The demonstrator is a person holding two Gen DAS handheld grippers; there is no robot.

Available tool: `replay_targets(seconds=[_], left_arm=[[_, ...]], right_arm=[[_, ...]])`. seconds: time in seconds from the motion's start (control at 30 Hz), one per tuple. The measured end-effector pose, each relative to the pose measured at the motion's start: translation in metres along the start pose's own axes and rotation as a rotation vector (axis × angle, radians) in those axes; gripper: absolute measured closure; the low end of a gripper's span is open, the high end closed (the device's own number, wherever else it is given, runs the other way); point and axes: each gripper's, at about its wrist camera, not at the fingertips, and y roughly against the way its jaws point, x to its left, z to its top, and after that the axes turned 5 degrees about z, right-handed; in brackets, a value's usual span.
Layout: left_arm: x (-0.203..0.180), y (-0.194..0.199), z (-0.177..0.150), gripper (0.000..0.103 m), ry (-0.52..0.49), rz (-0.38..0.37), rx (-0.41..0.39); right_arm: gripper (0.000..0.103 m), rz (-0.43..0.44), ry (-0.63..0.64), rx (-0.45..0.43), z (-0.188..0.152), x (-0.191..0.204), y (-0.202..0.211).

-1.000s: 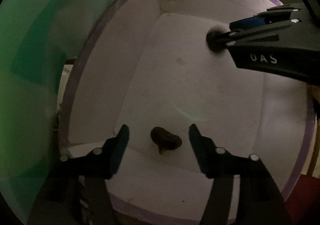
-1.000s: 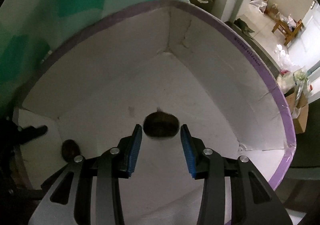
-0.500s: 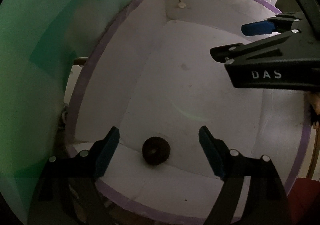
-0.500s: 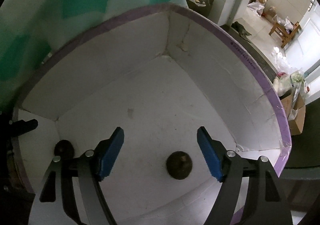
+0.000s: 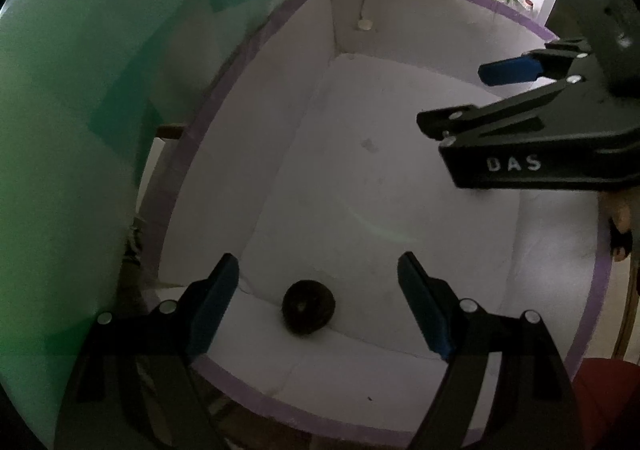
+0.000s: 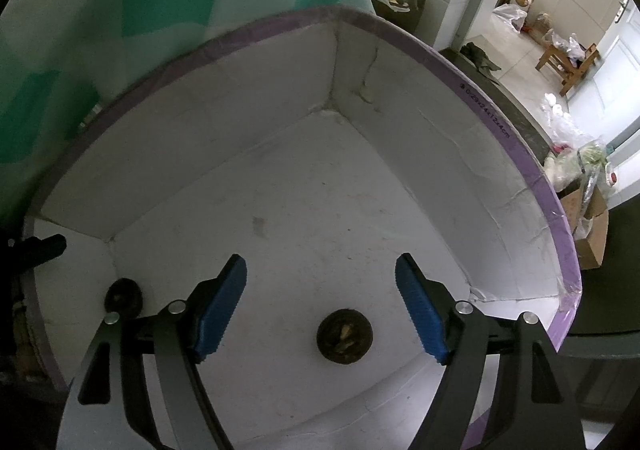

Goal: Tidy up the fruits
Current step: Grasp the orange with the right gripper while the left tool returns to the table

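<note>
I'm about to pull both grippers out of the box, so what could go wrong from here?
1. The round dark fruit lies loose between the open right gripper fingers; a fingertip could nudge it rolling.
2. The left gripper could likewise bump its fruit near the white box wall.

Your left claw (image 5: 318, 306) has two black, angular fingers, each lined with a dark blue ribbed pad (image 5: 424, 314) and fastened with round silver screws. Your right claw (image 6: 320, 304) matches it: black fingers with brighter blue, saw-toothed pads (image 6: 222, 310) and the same silver screws. In the left wrist view its black body carries white "DAS" lettering, and just below that lettering a bit of your bare skin (image 5: 620, 210) shows.
</note>
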Motion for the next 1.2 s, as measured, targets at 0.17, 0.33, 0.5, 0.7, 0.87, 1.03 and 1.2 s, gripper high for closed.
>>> replay_targets(seconds=[0.17,0.33,0.5,0.7,0.87,1.03,1.2], left_arm=[[0.000,0.017,-0.001,0.021,-0.009,-0.013,-0.052],[-0.002,0.048,-0.004,0.021,-0.054,-0.016,-0.129],[0.017,0.111,-0.015,0.021,-0.030,-0.073,-0.307],[0.112,0.209,-0.061,0.002,0.241,-0.044,-0.617],[0.234,0.249,-0.139,0.002,0.543,0.178,-0.682],[0.350,0.249,-0.213,0.002,0.860,0.428,-0.595],[0.450,0.232,-0.289,0.002,1.206,0.493,-0.465]], right_arm=[[0.026,-0.004,-0.001,0.000,0.000,0.001,0.000],[0.025,-0.007,-0.002,0.003,-0.001,0.001,0.001],[0.025,0.017,-0.021,-0.082,0.006,0.001,0.037],[0.016,0.247,0.072,-0.515,0.033,0.037,0.169],[0.016,0.475,0.221,-0.695,0.051,0.122,0.223],[0.016,0.610,0.321,-0.511,0.087,0.231,0.204],[0.016,0.570,0.451,-0.326,0.115,0.355,0.148]])
